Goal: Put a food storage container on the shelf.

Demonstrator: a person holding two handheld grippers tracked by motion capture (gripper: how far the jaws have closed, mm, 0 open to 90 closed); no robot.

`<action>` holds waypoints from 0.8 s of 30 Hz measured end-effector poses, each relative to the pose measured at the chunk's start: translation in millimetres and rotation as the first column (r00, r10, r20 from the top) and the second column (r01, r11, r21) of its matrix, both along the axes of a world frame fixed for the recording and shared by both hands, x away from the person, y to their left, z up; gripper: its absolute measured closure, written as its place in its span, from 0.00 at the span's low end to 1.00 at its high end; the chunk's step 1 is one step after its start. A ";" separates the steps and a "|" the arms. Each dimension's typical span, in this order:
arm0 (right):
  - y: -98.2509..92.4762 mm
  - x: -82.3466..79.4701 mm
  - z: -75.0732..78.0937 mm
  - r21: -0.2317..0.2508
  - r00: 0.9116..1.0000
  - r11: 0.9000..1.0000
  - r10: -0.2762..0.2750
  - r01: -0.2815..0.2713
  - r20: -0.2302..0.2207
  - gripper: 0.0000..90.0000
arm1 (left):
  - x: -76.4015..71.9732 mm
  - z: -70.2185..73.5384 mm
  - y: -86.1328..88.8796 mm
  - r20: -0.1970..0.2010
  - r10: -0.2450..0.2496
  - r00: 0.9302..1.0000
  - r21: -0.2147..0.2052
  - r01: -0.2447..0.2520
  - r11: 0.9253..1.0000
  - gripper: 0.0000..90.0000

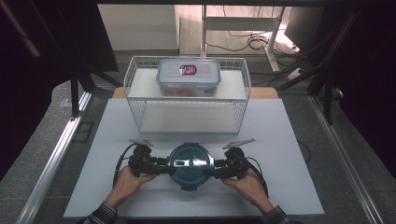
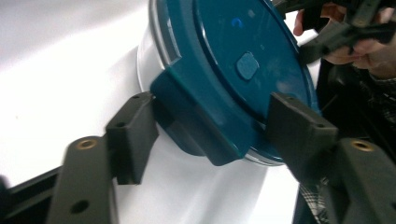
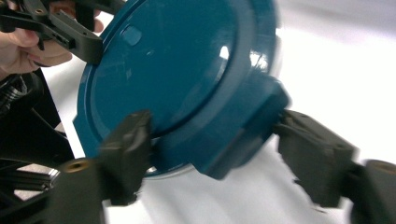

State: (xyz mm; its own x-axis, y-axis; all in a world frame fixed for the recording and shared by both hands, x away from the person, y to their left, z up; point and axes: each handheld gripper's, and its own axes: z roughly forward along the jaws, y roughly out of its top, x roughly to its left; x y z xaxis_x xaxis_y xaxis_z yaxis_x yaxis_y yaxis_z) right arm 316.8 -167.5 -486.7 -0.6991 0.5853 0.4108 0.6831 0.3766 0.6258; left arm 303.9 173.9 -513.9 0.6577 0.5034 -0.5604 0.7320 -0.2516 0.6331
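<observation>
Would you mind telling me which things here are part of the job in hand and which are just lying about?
In the job:
round container with teal lid
left gripper
right gripper

Lying about:
wire basket
rectangular lidded box on it

The lid [image 1: 190, 162] is deep teal, with a shiny silver bar across its middle in the high view. Both tools, left [image 1: 161, 165] and right [image 1: 218, 168], are black, with brass-coloured screws near the jaws. The bench [image 1: 280, 140] is white. The wire basket [image 1: 135, 74] is white too. The box [image 1: 188, 77] in it is clear with a bluish lid and a red, white and blue label. The sleeves [image 1: 100, 214] are plaid.
</observation>
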 end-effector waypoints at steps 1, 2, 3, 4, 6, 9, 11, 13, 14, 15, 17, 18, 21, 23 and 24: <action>0.0 0.0 0.0 0.000 1.000 1.000 0.000 0.000 0.000 0.43 | 0.0 0.0 0.0 0.000 0.000 1.000 0.000 0.000 1.000 0.42; -2.2 -0.5 1.2 0.012 1.000 1.000 -0.002 0.003 -0.023 0.46 | -2.7 1.3 1.1 0.001 0.010 1.000 -0.007 -0.010 1.000 0.42; -3.6 -1.4 0.8 0.019 0.999 1.000 -0.003 0.004 -0.040 0.48 | -4.8 2.3 1.5 0.005 0.013 1.000 -0.007 -0.013 1.000 0.45; -4.3 -2.7 0.5 0.024 0.999 1.000 -0.004 0.005 -0.038 0.49 | -7.4 3.5 1.5 0.014 0.015 1.000 -0.002 -0.015 1.000 0.47; -4.0 -6.4 1.6 0.018 1.000 1.000 -0.004 0.004 -0.029 0.50 | -11.6 5.6 1.3 0.036 0.017 0.999 0.003 -0.017 1.000 0.48; -2.4 -8.1 3.1 -0.003 1.000 1.000 0.002 -0.002 0.001 0.48 | -14.9 6.0 2.0 0.065 0.014 0.998 -0.007 -0.014 1.000 0.51; -5.1 -5.8 1.0 0.017 1.000 1.000 0.012 -0.011 -0.023 0.47 | -16.1 5.2 3.0 0.075 0.011 0.997 -0.014 -0.010 1.000 0.52; -7.5 -3.7 -1.6 0.050 0.998 0.999 0.018 -0.015 -0.053 0.47 | -16.8 5.0 3.7 0.081 0.007 0.997 -0.019 -0.006 1.000 0.53; -9.3 -2.1 -3.6 0.078 0.996 0.997 0.034 -0.028 -0.079 0.48 | -17.3 4.9 4.4 0.083 0.004 0.997 -0.021 -0.003 1.000 0.53; -9.6 -1.8 -4.3 0.085 0.996 0.996 0.035 -0.028 -0.085 0.49 | -17.3 4.9 4.4 0.083 0.004 0.997 -0.021 -0.003 1.000 0.53; -10.1 -1.7 -4.4 0.090 0.996 0.996 0.033 -0.025 -0.087 0.50 | -18.3 4.7 4.9 0.082 0.006 0.997 -0.023 -0.004 1.000 0.54; -10.7 -1.5 -4.1 0.098 0.996 0.995 0.031 -0.022 -0.087 0.52 | -19.0 4.6 5.4 0.083 0.006 0.997 -0.026 -0.003 1.000 0.54; -13.9 -0.1 -2.6 0.127 0.994 0.992 0.022 -0.008 -0.108 0.57 | -21.9 4.3 6.4 0.082 0.020 0.996 -0.043 -0.017 0.999 0.56; -14.0 -0.2 -2.1 0.126 0.993 0.992 0.018 -0.003 -0.117 0.58 | -23.2 3.2 7.3 0.060 0.048 0.997 -0.067 -0.044 0.997 0.57; -13.9 -0.5 -1.7 0.122 0.993 0.992 0.015 -0.001 -0.118 0.58 | -23.6 1.9 8.5 0.040 0.063 0.997 -0.085 -0.059 0.995 0.58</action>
State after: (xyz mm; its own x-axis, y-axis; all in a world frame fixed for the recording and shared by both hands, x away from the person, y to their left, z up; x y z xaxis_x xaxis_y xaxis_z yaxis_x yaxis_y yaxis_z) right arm 316.3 -181.4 -488.3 -0.6456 0.5203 0.5590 0.7525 0.3082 0.5821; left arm 280.3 182.4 -512.0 0.6517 0.4957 -0.5741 0.7160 -0.1523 0.6813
